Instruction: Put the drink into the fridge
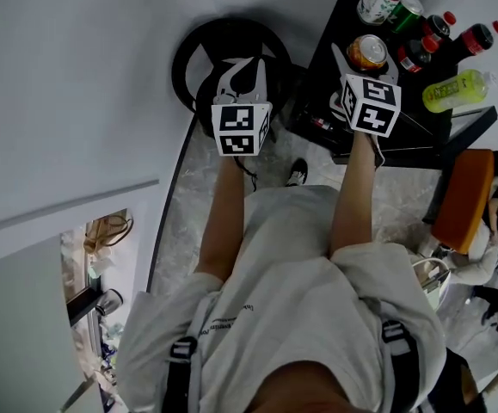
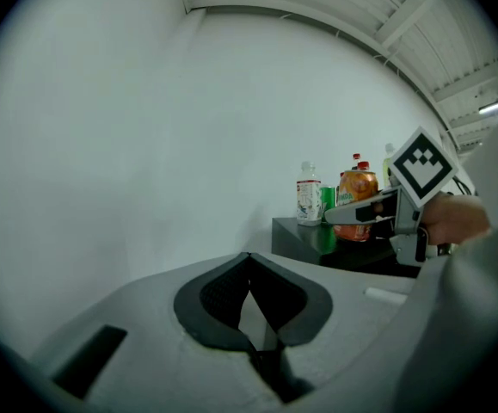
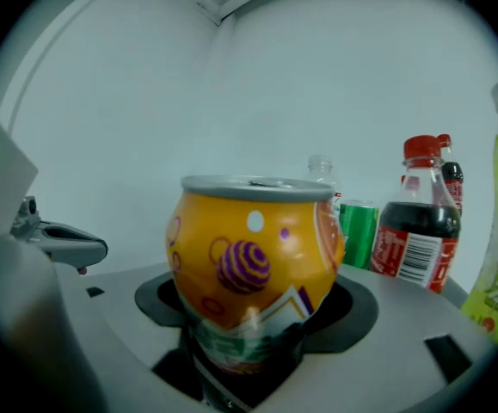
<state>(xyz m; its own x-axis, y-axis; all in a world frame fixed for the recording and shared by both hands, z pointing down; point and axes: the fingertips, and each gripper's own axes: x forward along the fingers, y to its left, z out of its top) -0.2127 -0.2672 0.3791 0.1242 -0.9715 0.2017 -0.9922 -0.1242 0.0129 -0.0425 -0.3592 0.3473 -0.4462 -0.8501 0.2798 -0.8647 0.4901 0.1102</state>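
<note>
Apparently idle, the left tongs (image 1: 244,76) hang pressed together, holding nothing. The right tongs (image 1: 367,54) are clamped on the orange can (image 3: 253,265) standing on the worktop (image 1: 343,24). A careless lift could topple the cola bottle (image 3: 416,222) near it.

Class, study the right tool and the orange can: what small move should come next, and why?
Probably lift the orange can straight up, clear of the black table. The right tool has its jaws closed on the can, and a cola bottle and green can stand close behind, so a sideways pull might knock them. The left tool is shut and empty.
</note>
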